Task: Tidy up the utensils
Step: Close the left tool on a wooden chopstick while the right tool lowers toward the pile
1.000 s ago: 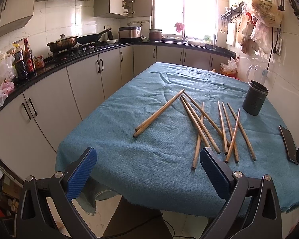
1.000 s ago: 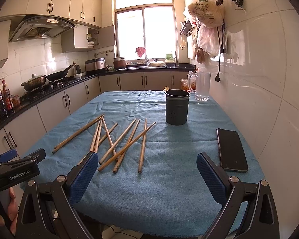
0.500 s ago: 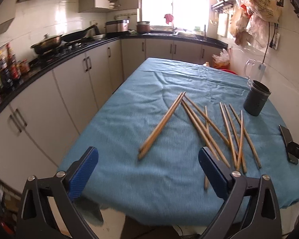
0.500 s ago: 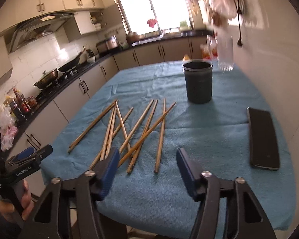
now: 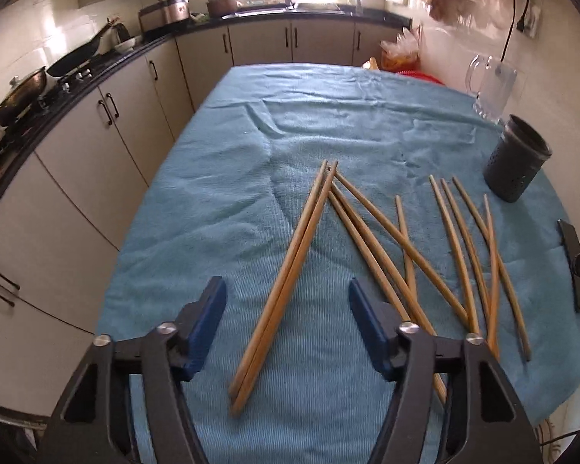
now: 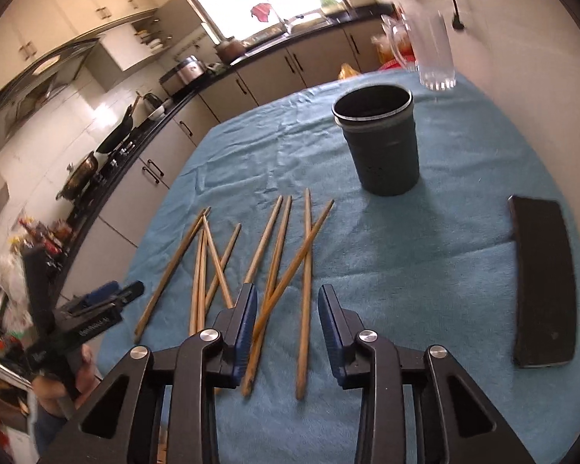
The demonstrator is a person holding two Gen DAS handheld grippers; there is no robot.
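Several wooden chopsticks (image 5: 367, 247) lie scattered on the blue tablecloth (image 5: 251, 147). A dark utensil cup (image 5: 516, 158) stands upright at the right; it shows in the right wrist view (image 6: 379, 139) beyond the sticks. My left gripper (image 5: 286, 332) is open, its jaws on either side of a pair of chopsticks (image 5: 286, 282) lying together. My right gripper (image 6: 288, 324) is open with a narrower gap, over two crossing chopsticks (image 6: 290, 282). The left gripper also shows in the right wrist view (image 6: 96, 309) at the table's left edge.
A black phone (image 6: 541, 286) lies on the cloth at the right, near the wall. A clear glass pitcher (image 5: 491, 89) stands behind the cup. Kitchen cabinets (image 5: 108, 123) and a stove with pans run along the left.
Both grippers have moved forward and down over the chopsticks. Both have narrowed their jaws, the right one more. The chopsticks have not moved.
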